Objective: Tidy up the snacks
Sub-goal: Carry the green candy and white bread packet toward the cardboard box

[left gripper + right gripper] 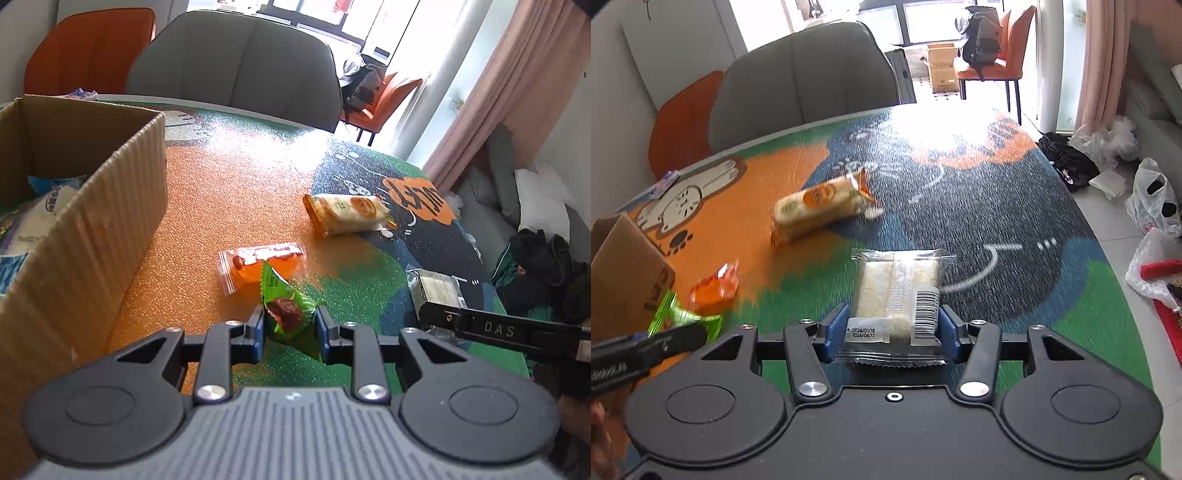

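My left gripper (290, 328) is shut on a green snack packet (284, 310) with a brown ball pictured on it, held just above the table. An orange packet (258, 262) lies right behind it, and a pale yellow packet (347, 214) lies farther back. In the right wrist view, my right gripper (892, 328) has its blue pads against both sides of a clear packet of white crackers (897, 288) that lies flat on the mat. The green packet (676, 314) shows at the left of that view, beside the orange packet (713, 288).
An open cardboard box (92, 221) stands at the left with bagged snacks inside. The colourful mat (997, 206) covers the table. A grey chair (236, 62) and an orange chair (88, 48) stand behind. Plastic bags (1152, 206) lie on the floor at the right.
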The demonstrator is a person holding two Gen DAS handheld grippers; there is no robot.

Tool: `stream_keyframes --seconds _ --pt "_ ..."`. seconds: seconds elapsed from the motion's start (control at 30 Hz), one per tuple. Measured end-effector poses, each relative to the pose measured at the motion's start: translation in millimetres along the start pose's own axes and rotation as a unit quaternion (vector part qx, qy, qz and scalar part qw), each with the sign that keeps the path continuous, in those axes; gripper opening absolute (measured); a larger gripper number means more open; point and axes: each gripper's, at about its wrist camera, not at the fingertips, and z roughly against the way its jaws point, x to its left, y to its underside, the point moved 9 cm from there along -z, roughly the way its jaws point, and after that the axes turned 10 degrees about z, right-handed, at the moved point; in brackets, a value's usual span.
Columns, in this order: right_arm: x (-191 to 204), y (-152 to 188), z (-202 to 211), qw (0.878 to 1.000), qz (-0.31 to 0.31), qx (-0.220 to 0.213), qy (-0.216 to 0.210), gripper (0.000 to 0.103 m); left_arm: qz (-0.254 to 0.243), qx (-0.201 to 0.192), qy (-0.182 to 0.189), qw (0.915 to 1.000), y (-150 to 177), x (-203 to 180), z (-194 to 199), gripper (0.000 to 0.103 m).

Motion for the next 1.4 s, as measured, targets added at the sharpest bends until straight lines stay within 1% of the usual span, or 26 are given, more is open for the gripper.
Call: stream_keyframes --seconds 0.1,0.13,0.17,0.27,0.33,0.4,0.43,0.47,0.5,0.53,0.57,0.6,0.67,0.73,0.8,0.83,0.87,0.9,0.97,1.07,1.17,1.4 --pt "1 0 0 1.000 0.007 -0.001 0.008 0.062 -0.002 0.006 -0.002 1.0000 2 1 -3 0.027" --pt "1 -1 -1 1.000 0.008 -0.003 0.011 0.070 -0.002 0.009 -0.003 0.9999 3 1 -4 0.027" --pt "1 -2 -2 1.000 0.009 -0.006 0.016 0.075 -0.003 0.011 -0.005 0.9999 4 2 -5 0.027" --pt "2 -2 -7 1.000 0.016 -0.008 0.020 0.076 -0.005 0.017 -0.011 0.9998 7 4 -9 0.027" --pt "2 -1 -11 1.000 0.018 -0.006 0.022 0.076 -0.003 0.015 -0.009 0.9998 7 3 -11 0.028" --pt "4 0 -12 0.999 0.032 -0.009 0.029 0.075 -0.005 0.012 -0.010 0.9999 6 3 -12 0.029" --pt "4 0 -12 0.999 0.037 -0.011 0.033 0.071 -0.007 0.010 -0.013 0.9998 6 4 -12 0.030" --pt "4 0 -11 0.998 0.040 -0.012 0.036 0.063 -0.008 0.007 -0.014 0.9998 6 4 -13 0.031" --pt "3 0 -10 0.998 0.042 -0.013 0.038 0.060 -0.010 0.006 -0.015 0.9998 6 3 -13 0.032" --pt "2 0 -8 0.998 0.041 -0.013 0.037 0.053 -0.012 0.004 -0.016 0.9998 6 2 -15 0.033" --pt "1 1 -7 0.999 0.039 -0.014 0.035 0.049 -0.014 0.003 -0.017 0.9997 5 1 -16 0.036" --pt "0 1 -6 0.999 0.037 -0.013 0.031 0.049 -0.017 0.001 -0.018 0.9997 5 0 -17 0.038" --pt "0 2 -3 0.999 0.036 -0.013 0.025 0.047 -0.021 -0.002 -0.018 0.9996 5 -3 -19 0.046" --pt "1 4 -1 0.999 0.036 -0.013 0.019 0.047 -0.026 -0.004 -0.017 0.9995 6 -7 -19 0.051" --pt "3 6 1 0.999 0.035 -0.012 0.012 0.047 -0.033 -0.012 -0.022 0.9991 7 -8 -21 0.050" --pt "4 7 2 0.999 0.034 -0.013 0.009 0.047 -0.037 -0.015 -0.026 0.9988 7 -8 -21 0.046" --pt "5 7 3 0.999 0.034 -0.013 0.007 0.047 -0.042 -0.017 -0.034 0.9984 7 -7 -21 0.037" --pt "5 8 5 0.999 0.035 -0.013 0.006 0.047 -0.044 -0.018 -0.037 0.9982 7 -6 -21 0.032" --pt "6 8 7 0.999 0.034 -0.015 0.004 0.047 -0.037 -0.014 -0.030 0.9988 7 -4 -20 0.028" --pt "9 6 13 0.999 0.031 -0.022 -0.002 0.047 -0.028 -0.009 -0.027 0.9992 7 -3 -16 0.027" --pt "11 4 20 0.999 0.029 -0.031 -0.007 0.046 -0.037 -0.016 -0.021 0.9990 6 -8 -4 0.027" --pt "24 -2 38 0.998 0.029 -0.044 -0.016 0.046 -0.043 -0.017 -0.004 0.9989 2 -14 21 0.027"
